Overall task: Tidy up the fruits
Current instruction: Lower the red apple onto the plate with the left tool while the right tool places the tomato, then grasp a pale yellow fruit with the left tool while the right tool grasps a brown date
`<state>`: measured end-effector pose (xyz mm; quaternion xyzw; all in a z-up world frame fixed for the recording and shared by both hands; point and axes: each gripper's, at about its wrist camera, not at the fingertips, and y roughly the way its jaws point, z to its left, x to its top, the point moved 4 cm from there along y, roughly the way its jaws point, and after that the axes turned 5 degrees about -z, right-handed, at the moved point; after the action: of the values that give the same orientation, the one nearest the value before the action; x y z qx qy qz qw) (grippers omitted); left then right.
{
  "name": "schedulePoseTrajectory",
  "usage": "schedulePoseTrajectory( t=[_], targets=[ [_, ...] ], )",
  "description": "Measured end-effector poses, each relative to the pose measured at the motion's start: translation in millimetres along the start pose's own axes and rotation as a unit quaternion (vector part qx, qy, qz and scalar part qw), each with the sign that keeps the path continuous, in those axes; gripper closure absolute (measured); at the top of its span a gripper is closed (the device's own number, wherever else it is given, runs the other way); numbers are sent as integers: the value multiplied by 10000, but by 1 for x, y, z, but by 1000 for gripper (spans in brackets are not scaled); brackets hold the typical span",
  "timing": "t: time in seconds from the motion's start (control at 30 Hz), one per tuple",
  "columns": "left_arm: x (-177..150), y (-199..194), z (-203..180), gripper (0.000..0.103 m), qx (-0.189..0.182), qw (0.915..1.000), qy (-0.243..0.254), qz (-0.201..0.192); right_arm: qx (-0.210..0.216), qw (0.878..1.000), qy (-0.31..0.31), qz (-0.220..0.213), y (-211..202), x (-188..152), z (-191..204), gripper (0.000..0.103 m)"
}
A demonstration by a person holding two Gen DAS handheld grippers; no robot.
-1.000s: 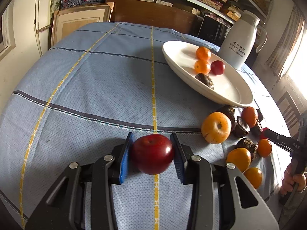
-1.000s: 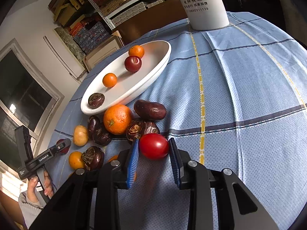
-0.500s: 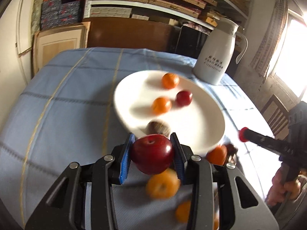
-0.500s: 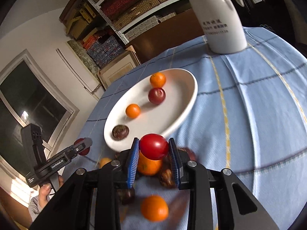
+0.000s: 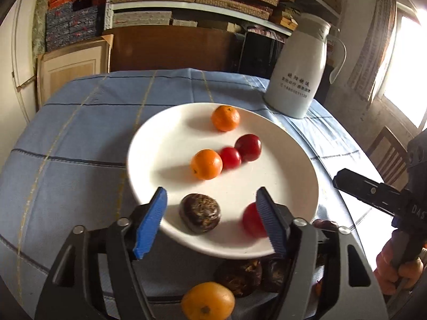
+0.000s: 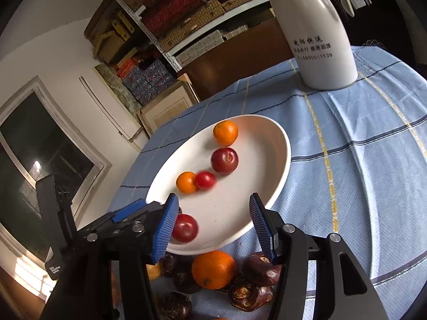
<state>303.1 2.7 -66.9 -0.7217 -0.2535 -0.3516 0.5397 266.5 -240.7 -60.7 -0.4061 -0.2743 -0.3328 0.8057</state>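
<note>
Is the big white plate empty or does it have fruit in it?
Not empty. The white plate holds two oranges, three red fruits and one dark brown fruit.

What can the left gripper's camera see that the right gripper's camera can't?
Only the left wrist view shows the person's hand, a wooden chair and a bright window. Only the right wrist view shows a dark window and the big orange in full. Both show the white plate holding fruit and the white jug.
</note>
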Motion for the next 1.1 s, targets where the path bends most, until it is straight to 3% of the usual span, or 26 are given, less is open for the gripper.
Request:
schedulePoseTrajectory(
  t=[0.27,0.4,0.47,0.73,0.9,1.1],
  targets=[
    [-29,-28,32,29,154,9989,-434,-4,-313,9991,282,5,-9,-14,-25,40],
    [-54,-47,34,18,241,9990,-378,0,-457,9983,332,-108,-22,-22,-31,35],
    [-63,-54,29,18,222,9994,-271,9,-458,9981,385,-140,-28,-27,-34,34],
    [-77,-46,14,12,189,9994,114,268,-473,9974,515,-159,-41,-40,-41,28],
    [-80,-34,31,10,276,9978,-232,564,-482,9973,535,-118,-39,-39,-42,28],
    [-75,-60,66,8,873,9944,-586,82,-477,9971,585,-114,-39,-39,-44,28]
  ],
)
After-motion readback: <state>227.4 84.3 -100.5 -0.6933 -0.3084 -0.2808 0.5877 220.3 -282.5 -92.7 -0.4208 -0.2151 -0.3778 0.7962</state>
